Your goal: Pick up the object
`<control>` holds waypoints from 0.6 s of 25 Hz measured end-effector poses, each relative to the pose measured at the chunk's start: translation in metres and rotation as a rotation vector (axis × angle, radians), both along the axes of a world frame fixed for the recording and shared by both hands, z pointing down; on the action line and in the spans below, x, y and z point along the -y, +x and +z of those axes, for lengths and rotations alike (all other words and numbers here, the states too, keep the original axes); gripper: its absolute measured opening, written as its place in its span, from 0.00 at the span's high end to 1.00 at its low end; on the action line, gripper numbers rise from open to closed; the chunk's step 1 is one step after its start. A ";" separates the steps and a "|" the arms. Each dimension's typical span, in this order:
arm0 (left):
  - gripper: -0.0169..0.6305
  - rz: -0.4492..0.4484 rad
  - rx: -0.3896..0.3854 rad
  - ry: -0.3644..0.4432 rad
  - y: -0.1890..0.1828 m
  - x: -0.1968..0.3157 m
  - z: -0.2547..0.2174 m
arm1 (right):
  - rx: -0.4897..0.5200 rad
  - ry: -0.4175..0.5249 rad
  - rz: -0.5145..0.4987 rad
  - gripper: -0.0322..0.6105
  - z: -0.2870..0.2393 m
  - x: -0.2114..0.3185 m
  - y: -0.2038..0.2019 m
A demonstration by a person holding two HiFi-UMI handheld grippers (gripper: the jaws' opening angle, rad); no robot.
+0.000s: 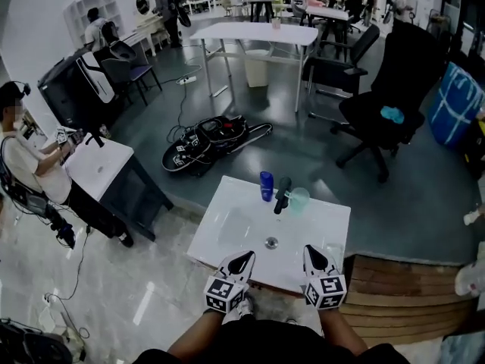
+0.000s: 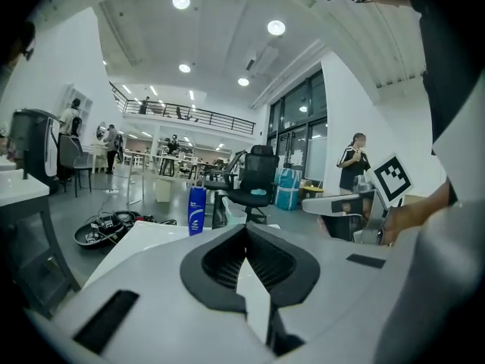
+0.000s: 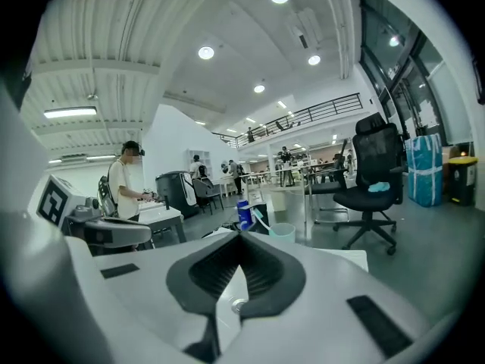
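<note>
Only the head view takes in the whole white worktop (image 1: 227,230): a blue bottle (image 1: 266,186), a dark object (image 1: 282,194) and a pale green cup (image 1: 299,199) cluster at its far rim, well apart from the left gripper (image 1: 246,255) and right gripper (image 1: 310,250) at the near edge. The left gripper view catches the bottle beyond its jaws, while the right gripper view shows bottle and cup. Both pairs of jaws are pressed together at the tips, holding nothing.
</note>
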State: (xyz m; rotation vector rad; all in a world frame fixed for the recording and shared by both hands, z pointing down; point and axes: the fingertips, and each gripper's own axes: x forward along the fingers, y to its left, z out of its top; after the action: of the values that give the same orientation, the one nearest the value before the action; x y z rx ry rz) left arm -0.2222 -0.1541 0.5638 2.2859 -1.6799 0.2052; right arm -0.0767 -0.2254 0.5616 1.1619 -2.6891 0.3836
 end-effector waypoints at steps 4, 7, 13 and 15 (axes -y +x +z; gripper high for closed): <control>0.95 0.086 -0.001 -0.003 -0.011 0.012 0.002 | -0.011 -0.004 0.088 0.92 0.000 0.002 -0.003; 0.95 0.155 -0.008 -0.003 -0.017 0.019 0.005 | -0.022 -0.007 0.170 0.92 0.006 0.002 0.002; 0.95 0.238 -0.010 0.023 -0.004 0.042 -0.002 | -0.034 -0.031 0.316 0.92 0.012 0.015 0.050; 0.95 0.255 -0.007 0.028 0.003 0.047 -0.003 | -0.046 -0.038 0.324 0.92 0.014 0.012 0.057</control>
State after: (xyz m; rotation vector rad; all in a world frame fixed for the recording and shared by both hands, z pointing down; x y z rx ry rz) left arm -0.2188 -0.2010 0.5605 2.5144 -1.3913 0.2291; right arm -0.0195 -0.2378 0.5752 1.5771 -2.4434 0.4465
